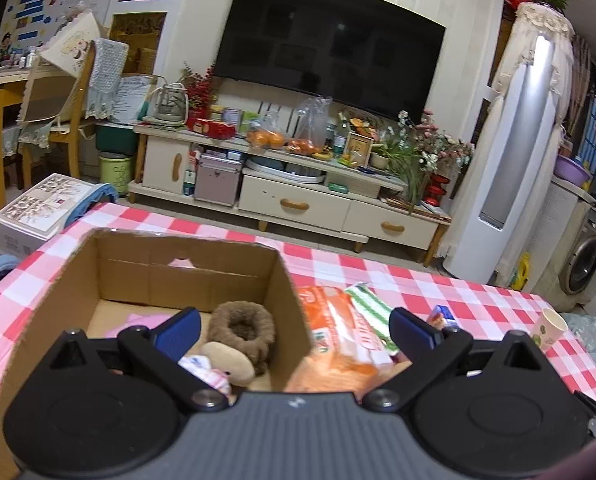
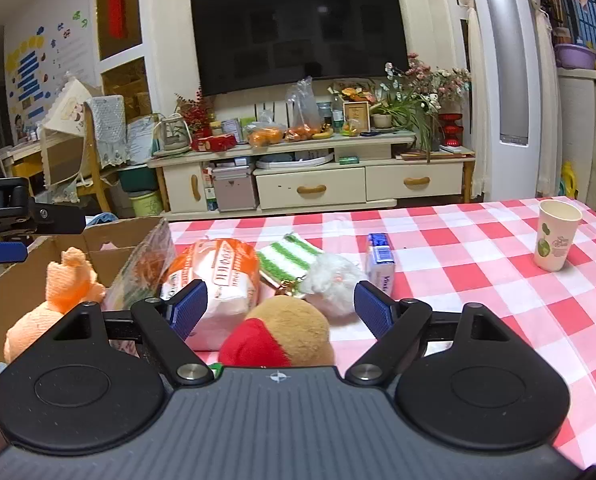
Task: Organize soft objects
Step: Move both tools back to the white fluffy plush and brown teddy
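A cardboard box (image 1: 185, 268) stands on the checked tablecloth and holds a brown fuzzy ring toy (image 1: 241, 326), a beige plush piece (image 1: 229, 362) and pink cloth (image 1: 137, 322). My left gripper (image 1: 293, 334) is open over the box's right wall. My right gripper (image 2: 279, 308) is open, with a brown and red plush (image 2: 285, 334) between its jaws, not gripped. An orange plush (image 2: 63, 280) leans at the box (image 2: 109, 240). An orange tissue pack (image 2: 213, 276), a green striped cloth (image 2: 285, 258) and a white fluffy toy (image 2: 330, 276) lie ahead.
A blue tissue packet (image 2: 380, 258) and a paper cup (image 2: 556, 240) stand on the tablecloth (image 2: 478, 280) to the right. The left gripper shows at the left edge of the right wrist view (image 2: 1, 252). A TV stand (image 2: 318, 168) is beyond the table.
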{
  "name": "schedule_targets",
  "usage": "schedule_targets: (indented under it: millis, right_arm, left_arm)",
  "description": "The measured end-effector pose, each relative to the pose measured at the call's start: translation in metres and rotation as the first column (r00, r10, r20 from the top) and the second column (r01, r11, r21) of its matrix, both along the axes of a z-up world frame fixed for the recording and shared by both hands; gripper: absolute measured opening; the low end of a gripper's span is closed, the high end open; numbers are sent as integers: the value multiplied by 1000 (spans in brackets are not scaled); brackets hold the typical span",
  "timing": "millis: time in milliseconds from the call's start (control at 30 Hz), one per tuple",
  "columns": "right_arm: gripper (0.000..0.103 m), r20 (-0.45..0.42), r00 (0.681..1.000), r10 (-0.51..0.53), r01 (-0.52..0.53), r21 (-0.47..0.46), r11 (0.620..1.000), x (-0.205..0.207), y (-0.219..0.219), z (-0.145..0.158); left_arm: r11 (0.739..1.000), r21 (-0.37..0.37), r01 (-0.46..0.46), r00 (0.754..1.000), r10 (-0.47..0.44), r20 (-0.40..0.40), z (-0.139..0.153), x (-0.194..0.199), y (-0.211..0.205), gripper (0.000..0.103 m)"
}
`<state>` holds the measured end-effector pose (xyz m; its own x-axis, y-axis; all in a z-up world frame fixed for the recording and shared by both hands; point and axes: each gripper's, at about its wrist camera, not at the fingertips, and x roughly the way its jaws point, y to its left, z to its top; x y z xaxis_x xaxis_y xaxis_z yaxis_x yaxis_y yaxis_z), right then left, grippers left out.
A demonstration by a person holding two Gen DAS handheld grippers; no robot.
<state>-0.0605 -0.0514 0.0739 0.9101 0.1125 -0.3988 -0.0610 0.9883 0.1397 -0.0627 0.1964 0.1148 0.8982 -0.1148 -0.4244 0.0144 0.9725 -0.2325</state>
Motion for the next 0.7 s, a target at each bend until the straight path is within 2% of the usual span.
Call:
schedule_targets:
  millis: [267,367,433,500,567,633,667,700]
  right_arm:
    - [101,-23,999,-25,26,28,999,1,-21,-7]
    - [101,-36,999,-33,35,33,999,3,-27,-12]
    - [101,-44,998,-38,40,32,999,4,-32,-16]
    - [101,-54,998,-44,46,27,999,7,-36,-19]
    - [101,-64,997,-50,51,25,998,8,-40,-22]
    - [101,-68,996,-56,57,19,998,10,-46,-24]
    - [101,-69,996,-61,62,13,998,10,-48,-25]
    - [101,-71,995,-66,67,7,998,11,-51,-26]
  left_arm:
    - [1000,16,27,998,-28,63,-1,3,-16,100]
    - [999,22,30,998,-31,52,-3,14,-17,100]
    - [998,58,6,999,-9,50,-5,21,-18,100]
    - [991,126,-52,996,43,74,-5,26,-17,100]
    - [960,233,-156,983,126,136,-1,28,-16,100]
    - [911,322,-260,956,195,219,3,28,-11,100]
    - [882,357,-308,942,232,241,4,29,-8,100]
    - [871,361,-332,936,255,245,5,29,-4,100]
